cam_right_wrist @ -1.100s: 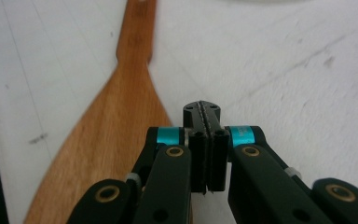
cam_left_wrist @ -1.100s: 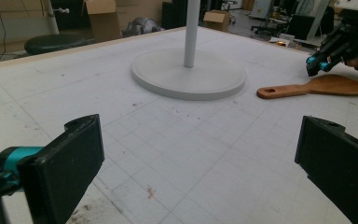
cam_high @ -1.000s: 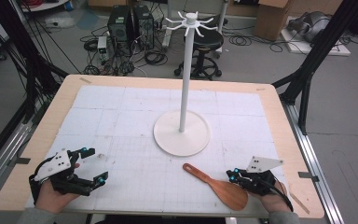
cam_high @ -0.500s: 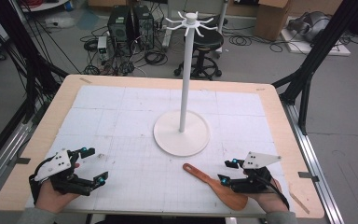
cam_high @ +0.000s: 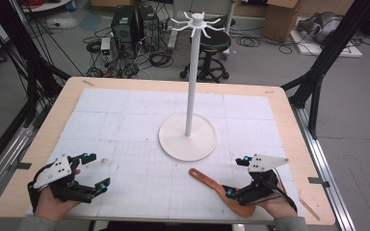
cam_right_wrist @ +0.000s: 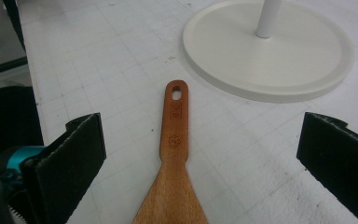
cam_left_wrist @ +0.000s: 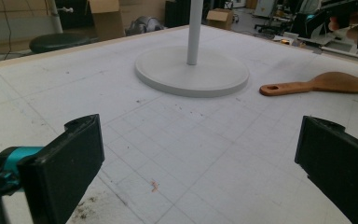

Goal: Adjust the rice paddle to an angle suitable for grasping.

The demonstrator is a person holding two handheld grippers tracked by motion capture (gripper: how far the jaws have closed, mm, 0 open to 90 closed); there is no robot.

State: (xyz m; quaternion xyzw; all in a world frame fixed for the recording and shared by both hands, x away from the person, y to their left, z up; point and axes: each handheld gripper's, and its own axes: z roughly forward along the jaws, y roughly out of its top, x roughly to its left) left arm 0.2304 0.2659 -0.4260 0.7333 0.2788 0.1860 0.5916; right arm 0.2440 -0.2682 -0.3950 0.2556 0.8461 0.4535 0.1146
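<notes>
A wooden spatula [cam_high: 220, 189] lies flat on the white mat, with its holed handle end [cam_right_wrist: 176, 91] toward the white hook stand [cam_high: 188, 137]. My right gripper [cam_high: 236, 176] hovers over the spatula's blade at the front right. Its jaws have just been opening and now stand wide. The spatula [cam_right_wrist: 172, 140] lies between them, and the pads are clear of it. My left gripper [cam_high: 96, 169] rests open at the front left with nothing between its fingers. In the left gripper view the spatula [cam_left_wrist: 317, 84] lies far off to the right of the gripper [cam_left_wrist: 200, 140].
The stand's round base [cam_left_wrist: 191, 72] sits mid-table, and its tall pole [cam_high: 191, 77] carries a ring of hooks [cam_high: 196, 21] at the top. The gridded mat [cam_high: 125, 120] covers a wooden table. Beyond the far edge are a stool [cam_high: 215, 43], cables and computer cases on the floor.
My right gripper has gone from shut on the spatula's blade to wide open and has risen slightly. The spatula stays on the mat. The left gripper has not moved.
</notes>
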